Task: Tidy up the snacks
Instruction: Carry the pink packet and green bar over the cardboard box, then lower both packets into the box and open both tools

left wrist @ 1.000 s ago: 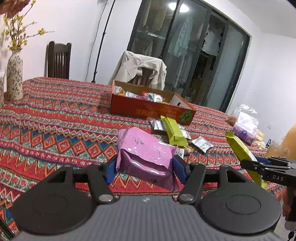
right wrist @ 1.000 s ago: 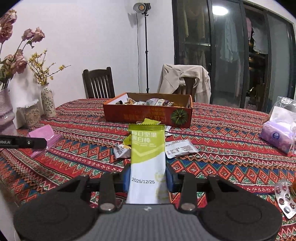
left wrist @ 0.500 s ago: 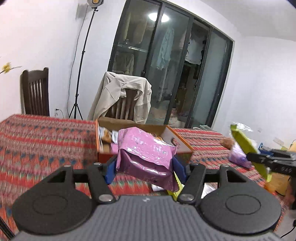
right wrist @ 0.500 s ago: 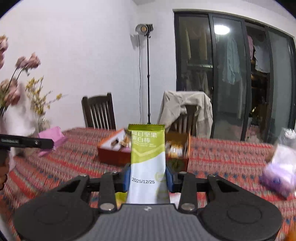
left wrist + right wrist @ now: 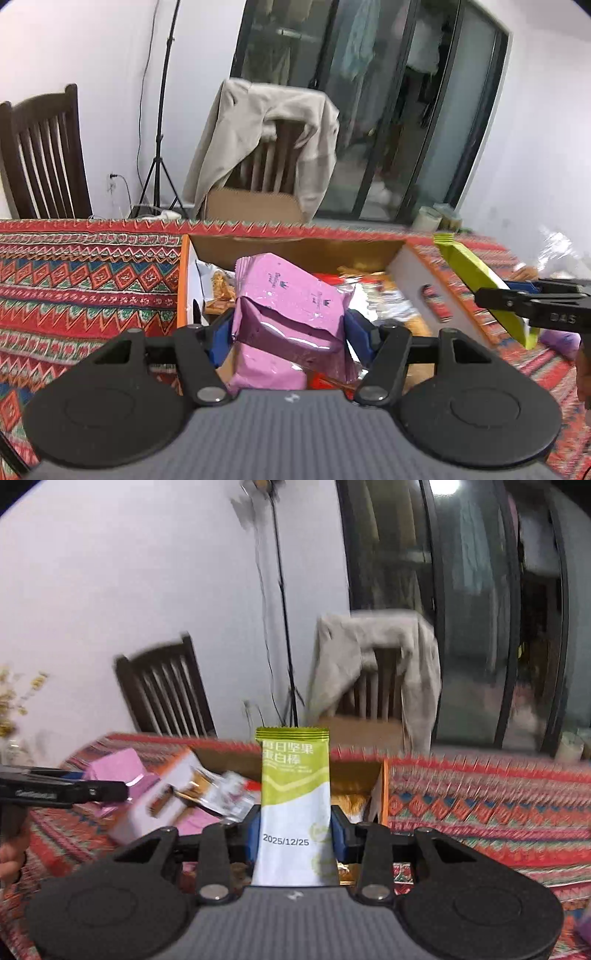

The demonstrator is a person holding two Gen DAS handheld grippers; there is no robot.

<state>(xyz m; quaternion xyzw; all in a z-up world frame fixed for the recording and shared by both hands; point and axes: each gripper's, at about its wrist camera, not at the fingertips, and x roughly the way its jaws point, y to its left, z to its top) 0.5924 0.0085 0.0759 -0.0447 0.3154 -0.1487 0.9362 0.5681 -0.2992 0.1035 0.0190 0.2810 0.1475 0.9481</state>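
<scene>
1. Two grips, both closed on packets: left gripper [image 5: 290, 328] with jaws about half spread and clamped on the sides of a pink pack [image 5: 291, 310]; right gripper [image 5: 295, 829] with jaws at their narrowest, pinching a green bar [image 5: 295, 797] that stands upright.
2. Pink pack hanging over the near left part of the box [image 5: 413, 269], with a second pink pack [image 5: 266, 373] below it, apparently inside the box.
3. Green bar held above the box's right end, near its orange wall [image 5: 384, 790]; seen in the left view as a slanted green strip [image 5: 476, 280] just right of the box.
4. Risk: release too close to a wall, so that a packet lands on the rim and slides out onto the bench [image 5: 74, 280].
5. Risk: both grippers close over one box, so that one may knock the other or its packet on the way down.
6. Risk: pink pack already dented by the squeeze; contents possibly crushed.
7. Box contents: mixed wrappers, some silver, some orange-brown, loosely heaped, with blur hiding the details.
8. Beyond the bench: a chair draped with a beige jacket [image 5: 266, 140], and a brown carton [image 5: 251, 206] below it.
</scene>
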